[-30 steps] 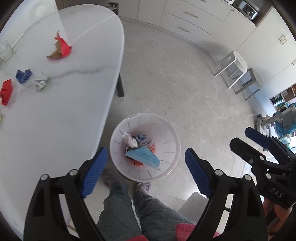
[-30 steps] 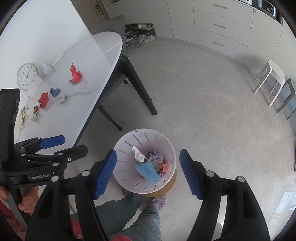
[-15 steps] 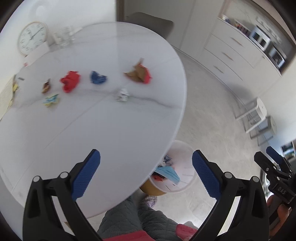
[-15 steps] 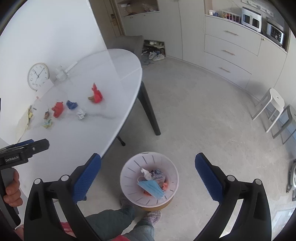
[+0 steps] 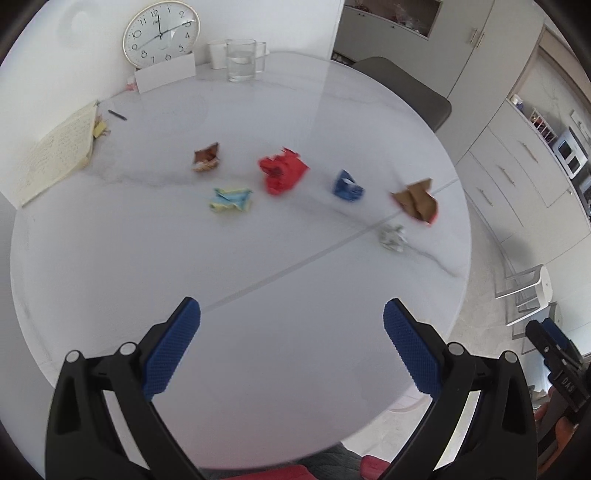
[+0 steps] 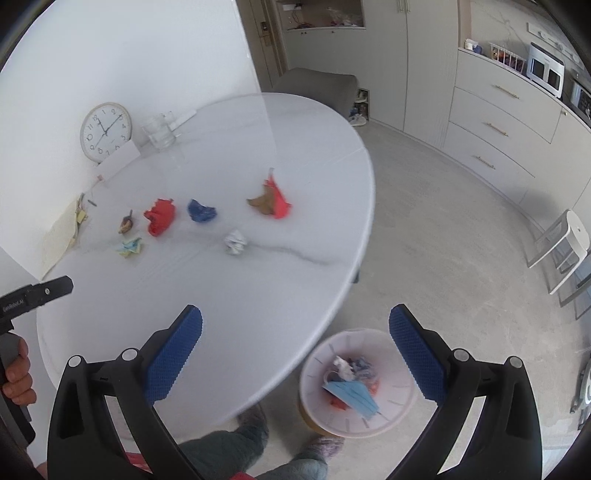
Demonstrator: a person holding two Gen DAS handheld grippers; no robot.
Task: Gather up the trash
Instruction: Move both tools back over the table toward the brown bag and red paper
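Right, your right wrist view is the only one showing the bin (image 6: 360,384): a white slotted basket on the floor just past the desk's near edge, already holding a blue face mask (image 6: 351,395) and other scraps. Your left wrist view loses the bin but shows the far end of the desk (image 5: 258,350) better: an open notebook (image 5: 55,155), a pen (image 5: 117,115), a glass jug (image 5: 242,61) and a wall clock (image 5: 160,34) leaning at the wall. Both views show the trash well apart from the fingers, mid-desk: a red crumpled wad (image 5: 282,170) (image 6: 159,217), a blue wad (image 5: 347,186) (image 6: 201,211), a brown-and-red wrapper (image 5: 417,201) (image 6: 271,201), a white foil ball (image 5: 393,238) (image 6: 235,242), a yellow-blue wrapper (image 5: 231,199) (image 6: 129,247) and a small brown wrapper (image 5: 207,158) (image 6: 126,223). The desk is a white marble-look oval with a seam; pale stone floor, beige cabinets, a grey chair (image 5: 402,88) at the far side, a white stool (image 6: 565,240) at the right. Your left gripper (image 5: 291,347) hovers over bare desk, fingers wide apart, holding nothing. Your right gripper (image 6: 295,350) is likewise spread wide and empty, straddling the desk edge with the bin showing between its fingers.
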